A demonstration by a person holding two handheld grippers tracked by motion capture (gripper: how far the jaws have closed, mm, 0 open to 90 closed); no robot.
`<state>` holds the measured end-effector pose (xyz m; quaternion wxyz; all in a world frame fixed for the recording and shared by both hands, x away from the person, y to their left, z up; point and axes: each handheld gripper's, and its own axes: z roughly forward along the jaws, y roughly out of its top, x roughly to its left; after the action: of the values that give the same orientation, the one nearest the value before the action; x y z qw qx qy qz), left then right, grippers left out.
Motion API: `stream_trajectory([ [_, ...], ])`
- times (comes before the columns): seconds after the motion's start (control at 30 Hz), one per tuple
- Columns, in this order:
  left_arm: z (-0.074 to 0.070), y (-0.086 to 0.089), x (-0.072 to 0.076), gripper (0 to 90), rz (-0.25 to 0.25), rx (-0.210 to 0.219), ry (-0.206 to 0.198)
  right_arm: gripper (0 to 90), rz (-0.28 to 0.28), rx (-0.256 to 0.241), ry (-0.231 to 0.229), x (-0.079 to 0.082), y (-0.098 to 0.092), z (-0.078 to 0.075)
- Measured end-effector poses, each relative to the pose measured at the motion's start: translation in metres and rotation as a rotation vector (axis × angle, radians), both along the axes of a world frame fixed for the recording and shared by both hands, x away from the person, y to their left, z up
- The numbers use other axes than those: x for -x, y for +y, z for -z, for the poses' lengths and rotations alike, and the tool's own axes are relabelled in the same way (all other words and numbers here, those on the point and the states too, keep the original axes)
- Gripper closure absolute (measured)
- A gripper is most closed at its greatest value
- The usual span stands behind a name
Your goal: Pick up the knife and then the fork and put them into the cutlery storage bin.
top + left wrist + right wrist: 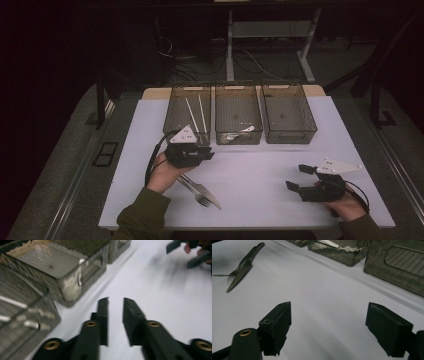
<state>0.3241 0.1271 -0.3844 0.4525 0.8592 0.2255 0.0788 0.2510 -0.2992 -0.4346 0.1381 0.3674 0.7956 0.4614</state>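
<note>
Left gripper (115, 302): jaws narrowly apart, apparently empty; view blurred.
Right gripper (328, 315): jaws spread wide, empty.
Risk: 2 overlapping utensils, fork (199, 195) and knife (204, 191), could lift together.

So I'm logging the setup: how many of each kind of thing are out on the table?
Bins: 3
Chopsticks, in the left bin: 2
Spoon, in the middle bin: 1
Fork, on the table: 1
Knife, on the table: 1
Total: 8
</note>
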Motion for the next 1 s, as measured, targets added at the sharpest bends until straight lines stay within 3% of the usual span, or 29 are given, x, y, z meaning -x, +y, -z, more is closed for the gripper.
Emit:
stream_trajectory([
  [0.1,0.006,0.008,0.011,88.7,0.003,-0.023,0.006,20.5,0.002,-0.003,0.001,0.000,0.000,0.000],
  [0.27,0.021,0.019,0.028,88.9,0.009,-0.081,0.027,20.5,-0.004,0.000,-0.003,0.000,0.001,0.000],
  [0.5,0.040,0.026,0.045,88.9,0.026,-0.121,0.072,20.5,0.000,0.001,-0.005,0.000,0.001,-0.001],
  [0.77,0.051,0.018,0.048,88.9,0.071,-0.207,0.078,20.5,0.002,0.003,-0.006,0.001,0.001,-0.001],
  [1.0,0.055,0.014,0.049,89.0,0.085,-0.224,0.086,20.5,-0.001,0.004,-0.005,0.001,0.001,-0.001],
])
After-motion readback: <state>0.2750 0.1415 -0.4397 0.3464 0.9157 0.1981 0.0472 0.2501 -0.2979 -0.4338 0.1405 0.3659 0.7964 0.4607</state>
